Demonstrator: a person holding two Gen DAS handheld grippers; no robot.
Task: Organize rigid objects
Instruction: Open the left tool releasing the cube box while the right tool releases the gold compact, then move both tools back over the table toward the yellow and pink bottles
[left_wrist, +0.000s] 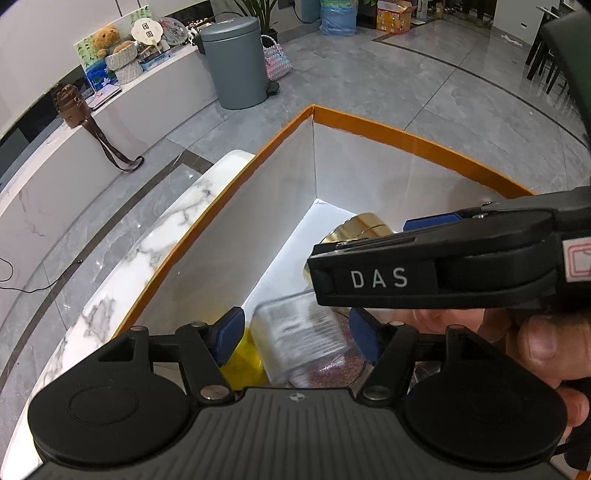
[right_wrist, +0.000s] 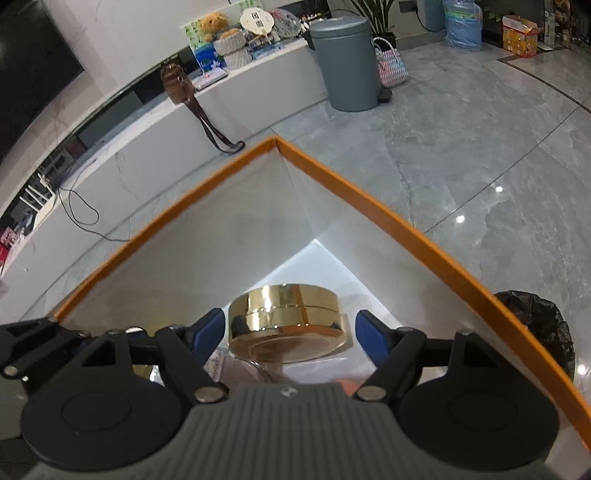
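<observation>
Two grippers over one orange-rimmed box, both with fingers apart

**Box.** One large box (right_wrist: 369, 206) with an orange rim and pale inner walls sits on the marble tabletop (left_wrist: 155, 236), one corner pointing away from both cameras. Its position at the tabletop's edge, with the grey floor beyond, suggests it serves as the collecting bin for the task.

**Grippers.** The left gripper (left_wrist: 295, 332) hangs above the near part of the box, its blue fingers apart with a clear plastic container between them. The container is blurred; whether either pad touches it cannot be told, and it looks loose rather than clamped. The right gripper (right_wrist: 290, 332) is also spread, its fingers on either side of a gold tin without touching it. In the left view it crosses in from the right, a hand visible on its handle. Judged from this, each gripper is either setting an item down or lining up to take one; which cannot be determined.

**Contents.** The gold tin (right_wrist: 288, 325), round and flat, rests on the box floor near the far corner. The clear plastic container (left_wrist: 303, 339), bearing a printed label, lies tilted nearer the camera. Beneath it are a yellow item (left_wrist: 245, 360) and a reddish patterned object (left_wrist: 340, 369), neither identifiable.
</observation>
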